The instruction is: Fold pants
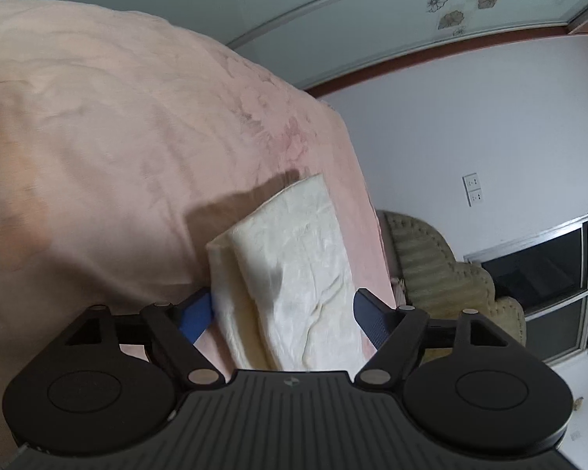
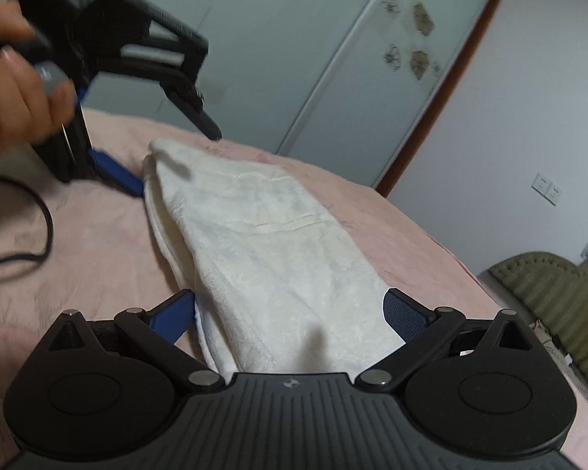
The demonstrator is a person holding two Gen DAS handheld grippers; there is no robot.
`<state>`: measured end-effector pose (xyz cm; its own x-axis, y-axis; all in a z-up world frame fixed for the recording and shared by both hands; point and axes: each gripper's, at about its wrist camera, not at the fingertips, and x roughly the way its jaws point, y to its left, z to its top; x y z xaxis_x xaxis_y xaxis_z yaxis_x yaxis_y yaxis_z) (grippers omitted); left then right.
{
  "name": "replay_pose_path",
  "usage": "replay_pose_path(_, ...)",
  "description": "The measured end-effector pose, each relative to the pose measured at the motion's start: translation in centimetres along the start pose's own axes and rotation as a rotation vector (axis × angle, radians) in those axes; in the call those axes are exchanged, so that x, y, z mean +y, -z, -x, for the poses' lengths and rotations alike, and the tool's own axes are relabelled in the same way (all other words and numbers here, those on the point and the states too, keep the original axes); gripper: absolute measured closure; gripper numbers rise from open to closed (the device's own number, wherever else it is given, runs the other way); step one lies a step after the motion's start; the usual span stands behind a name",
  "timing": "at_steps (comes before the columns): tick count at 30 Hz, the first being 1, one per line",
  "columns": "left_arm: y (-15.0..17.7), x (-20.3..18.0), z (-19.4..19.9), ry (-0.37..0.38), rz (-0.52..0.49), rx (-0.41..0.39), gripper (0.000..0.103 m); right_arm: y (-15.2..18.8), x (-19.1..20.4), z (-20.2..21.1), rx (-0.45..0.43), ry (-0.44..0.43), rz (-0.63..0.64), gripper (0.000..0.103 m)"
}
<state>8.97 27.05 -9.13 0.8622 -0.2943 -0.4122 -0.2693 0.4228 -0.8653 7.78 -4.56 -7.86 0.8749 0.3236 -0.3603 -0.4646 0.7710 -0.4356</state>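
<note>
On the pink bed cover [image 2: 78, 258] the folded cream pants [image 2: 270, 258] lie near its edge. My left gripper [image 1: 284, 311] and right gripper [image 2: 290, 313] stand spread around them, not pinching. Beyond the bed I see wardrobe doors [image 2: 294, 58], beside it a green armchair [image 1: 431, 270].

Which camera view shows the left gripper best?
The right wrist view: it shows the whole left gripper from the side, a hand holding it, jaws apart at the end of the pants. The left wrist view shows only its own spread fingers beside the pants.
</note>
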Motion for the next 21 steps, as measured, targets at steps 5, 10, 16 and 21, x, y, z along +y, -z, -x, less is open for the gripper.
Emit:
replay_pose_path(5,0.5,-1.8,-1.5,-0.064,-0.1,-0.052,0.026,-0.3,-1.5,0.6,0.023,-0.08,-0.08,0.001)
replay_pose_path(10,0.6,-2.5,-2.0,-0.111,-0.167,-0.078,0.04,-2.2,-4.2,3.1,-0.085,-0.178,-0.141,0.001)
replay_pose_path(16,-0.5,-1.9,-3.2,-0.09,-0.141,-0.061,0.043,-2.3,-6.4,-3.4,0.129,-0.077,-0.202,0.0)
replay_pose_path(21,-0.8,-1.8,-3.9,-0.085,-0.206,0.0,0.089,-0.4,-7.5,-6.2,0.263,-0.175,-0.321,0.001)
